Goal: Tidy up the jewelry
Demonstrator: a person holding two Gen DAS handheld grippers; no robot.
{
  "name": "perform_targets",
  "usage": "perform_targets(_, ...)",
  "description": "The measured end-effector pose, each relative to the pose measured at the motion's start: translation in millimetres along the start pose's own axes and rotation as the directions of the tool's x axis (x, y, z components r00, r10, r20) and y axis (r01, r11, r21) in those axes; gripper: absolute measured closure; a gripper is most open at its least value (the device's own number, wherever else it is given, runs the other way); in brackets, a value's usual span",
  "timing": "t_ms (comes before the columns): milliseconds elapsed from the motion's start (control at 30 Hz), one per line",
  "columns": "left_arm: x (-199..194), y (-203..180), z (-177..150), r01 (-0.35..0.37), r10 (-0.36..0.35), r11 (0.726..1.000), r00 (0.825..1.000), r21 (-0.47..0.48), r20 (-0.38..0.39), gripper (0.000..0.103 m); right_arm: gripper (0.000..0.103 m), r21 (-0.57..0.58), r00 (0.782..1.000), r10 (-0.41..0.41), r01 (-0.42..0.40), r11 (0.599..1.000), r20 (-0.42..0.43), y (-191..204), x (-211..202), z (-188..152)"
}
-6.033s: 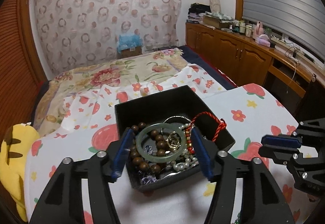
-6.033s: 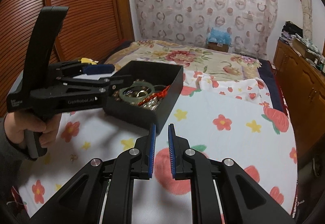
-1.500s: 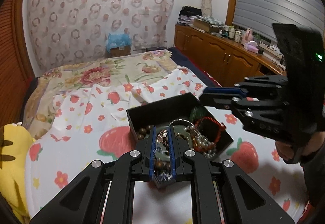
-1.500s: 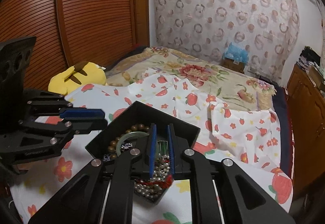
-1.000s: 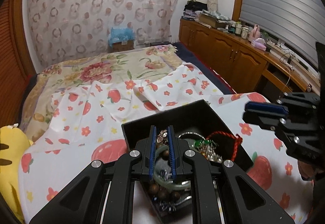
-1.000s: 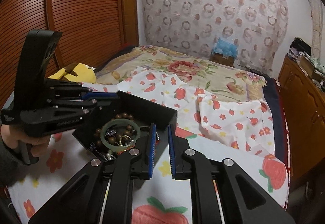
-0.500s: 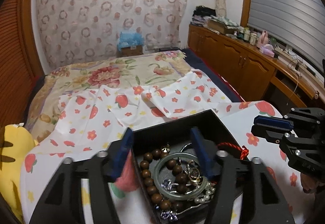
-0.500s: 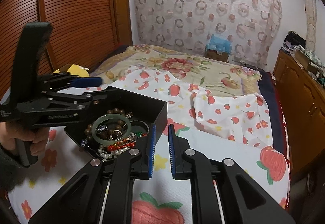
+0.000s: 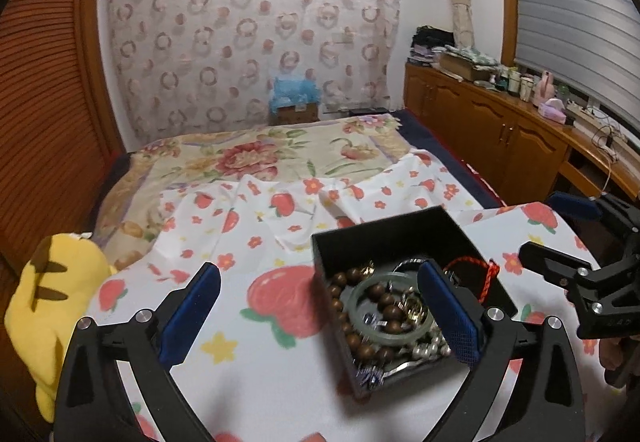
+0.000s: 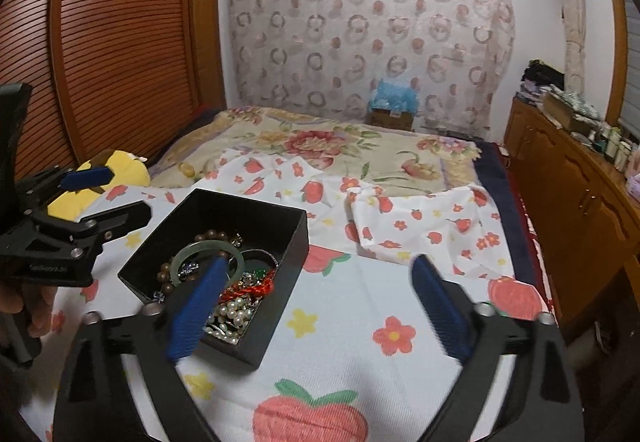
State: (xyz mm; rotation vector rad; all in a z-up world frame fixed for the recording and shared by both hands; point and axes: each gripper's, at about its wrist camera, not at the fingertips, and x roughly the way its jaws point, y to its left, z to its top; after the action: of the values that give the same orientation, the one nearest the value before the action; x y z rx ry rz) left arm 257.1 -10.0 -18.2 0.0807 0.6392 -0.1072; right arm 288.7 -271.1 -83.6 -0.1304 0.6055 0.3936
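A black open box (image 9: 384,238) sits on the flowered bed sheet; it also shows in the right wrist view (image 10: 256,217). It holds a pale green jade bangle (image 9: 362,292), brown wooden beads (image 9: 344,306), pearls (image 10: 232,312), a red cord (image 9: 476,268) and silver pieces. My left gripper (image 9: 320,312) is open and empty, its right finger over the box's right side. My right gripper (image 10: 316,306) is open and empty, to the right of the box, its left finger over the box's near corner.
A yellow plush toy (image 9: 44,294) lies at the bed's left edge. A white strawberry-print sheet (image 10: 400,306) covers the near bed. Wooden cabinets (image 9: 500,137) run along the right wall. A slatted wooden door (image 10: 104,41) stands on the left.
Both grippers have opened wide; the right one was shut half a second ago. The left gripper has shifted left, so the box now lies under its right finger.
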Motion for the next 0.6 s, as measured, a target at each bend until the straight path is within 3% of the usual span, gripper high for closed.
perform_targets(367, -49.2, 1.9, -39.7, 0.022, -0.022, 0.998, 1.0, -0.06, -0.011, 0.008, 0.003, 0.045, 1.0, -0.009, 0.009, 0.999, 0.003, 13.7, -33.5, -24.8)
perform_targets(600, -88.6, -1.4, -59.4, 0.017, -0.015, 0.997, 1.0, -0.075, 0.018, 0.008, 0.003, 0.073, 0.999, 0.002, -0.006, 0.997, 0.047, 26.1, -71.1, -43.1)
